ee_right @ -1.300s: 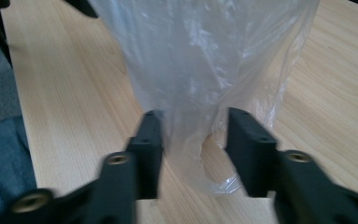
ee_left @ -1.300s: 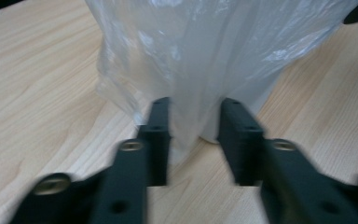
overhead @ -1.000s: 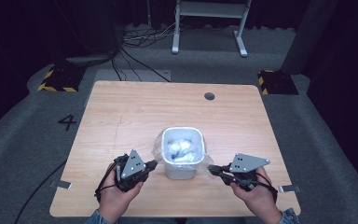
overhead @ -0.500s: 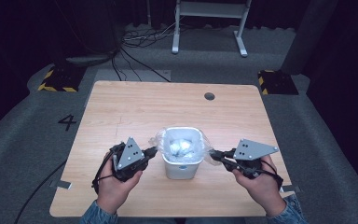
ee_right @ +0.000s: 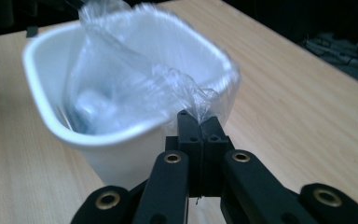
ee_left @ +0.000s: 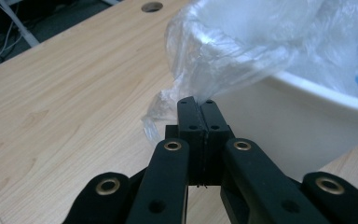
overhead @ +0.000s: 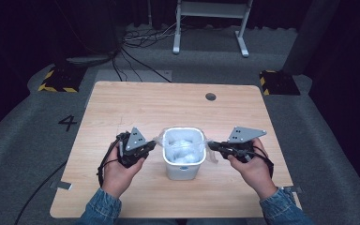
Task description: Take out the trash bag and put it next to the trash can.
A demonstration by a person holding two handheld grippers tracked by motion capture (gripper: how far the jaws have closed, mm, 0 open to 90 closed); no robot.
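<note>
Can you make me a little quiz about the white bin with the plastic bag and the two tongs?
1. True or false: the left tongs are shut on the edge of the clear plastic bag.
2. What do the right tongs pinch? A) the bin's white rim B) the plastic bag C) a cable
3. Fill in: the white bin stands on a wooden ____.

Key
1. True: the jaws are closed with the film caught at their tips.
2. B: bag film bunches up between the tips, beside the bin's rim.
3. Table.
</note>
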